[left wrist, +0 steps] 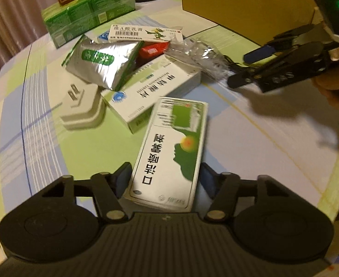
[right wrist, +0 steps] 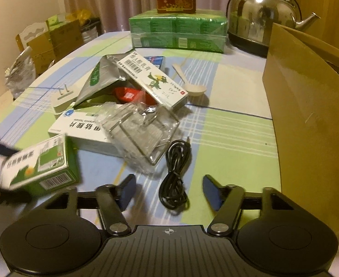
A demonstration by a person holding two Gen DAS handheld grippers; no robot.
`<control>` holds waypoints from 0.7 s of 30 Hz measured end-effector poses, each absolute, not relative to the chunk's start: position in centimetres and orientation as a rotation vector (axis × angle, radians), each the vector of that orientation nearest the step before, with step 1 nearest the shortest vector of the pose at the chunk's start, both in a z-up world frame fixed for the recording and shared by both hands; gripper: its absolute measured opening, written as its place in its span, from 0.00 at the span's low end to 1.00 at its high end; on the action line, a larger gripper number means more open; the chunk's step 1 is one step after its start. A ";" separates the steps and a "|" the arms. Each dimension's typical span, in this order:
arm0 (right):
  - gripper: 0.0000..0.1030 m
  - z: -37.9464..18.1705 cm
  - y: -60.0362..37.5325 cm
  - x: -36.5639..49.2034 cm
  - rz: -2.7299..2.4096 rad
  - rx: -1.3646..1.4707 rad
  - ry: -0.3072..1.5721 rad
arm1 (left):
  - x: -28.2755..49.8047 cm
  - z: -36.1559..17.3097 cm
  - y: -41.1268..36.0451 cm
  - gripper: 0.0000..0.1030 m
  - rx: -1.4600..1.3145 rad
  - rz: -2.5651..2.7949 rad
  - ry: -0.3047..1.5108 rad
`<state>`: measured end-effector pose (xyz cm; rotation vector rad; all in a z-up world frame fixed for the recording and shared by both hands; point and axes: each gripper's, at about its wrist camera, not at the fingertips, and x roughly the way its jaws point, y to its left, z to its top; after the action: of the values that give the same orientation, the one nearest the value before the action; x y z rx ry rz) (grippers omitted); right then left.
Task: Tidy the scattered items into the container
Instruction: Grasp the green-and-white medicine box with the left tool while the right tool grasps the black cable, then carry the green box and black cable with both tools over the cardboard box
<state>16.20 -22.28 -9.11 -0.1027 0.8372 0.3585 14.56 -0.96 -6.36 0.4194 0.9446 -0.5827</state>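
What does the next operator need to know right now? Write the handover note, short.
Left gripper: shut on the green-and-white medicine box.
Right gripper: open, straddling the coiled black cable, not yet gripping.
Brown cardboard container: stands at right; none of these items is seen in it.
Left: silver foil pouch, long white carton, white plug adapter, clear plastic wrapper, white plastic spoon.

Both cams sit right behind their fingers, tilted down at the table from close up. Left one has a green-and-white box running out between its fingers, right gripper off to the upper right. Right one has a black cable ahead between its fingers, same box at left. Both share the pile of boxes.
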 end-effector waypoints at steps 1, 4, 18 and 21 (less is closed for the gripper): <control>0.42 -9.1 -22.3 16.3 0.358 -0.101 0.842 | 14.1 -6.2 -1.1 0.52 0.403 -0.579 0.953; 0.20 -9.0 -22.4 16.2 0.357 -0.107 0.843 | 12.7 -6.1 -2.1 0.53 0.390 -0.574 0.957; 0.20 -9.1 -23.0 13.8 0.352 -0.141 0.835 | 12.8 -5.9 -3.9 0.59 0.286 -0.440 0.954; 0.26 -9.2 -22.7 14.5 0.354 -0.152 0.825 | 13.2 -5.9 -3.9 0.59 0.272 -0.421 0.951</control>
<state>14.46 -22.68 -9.22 -0.1521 0.8249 0.3535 13.24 -3.89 -5.87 0.2720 0.9505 -0.4212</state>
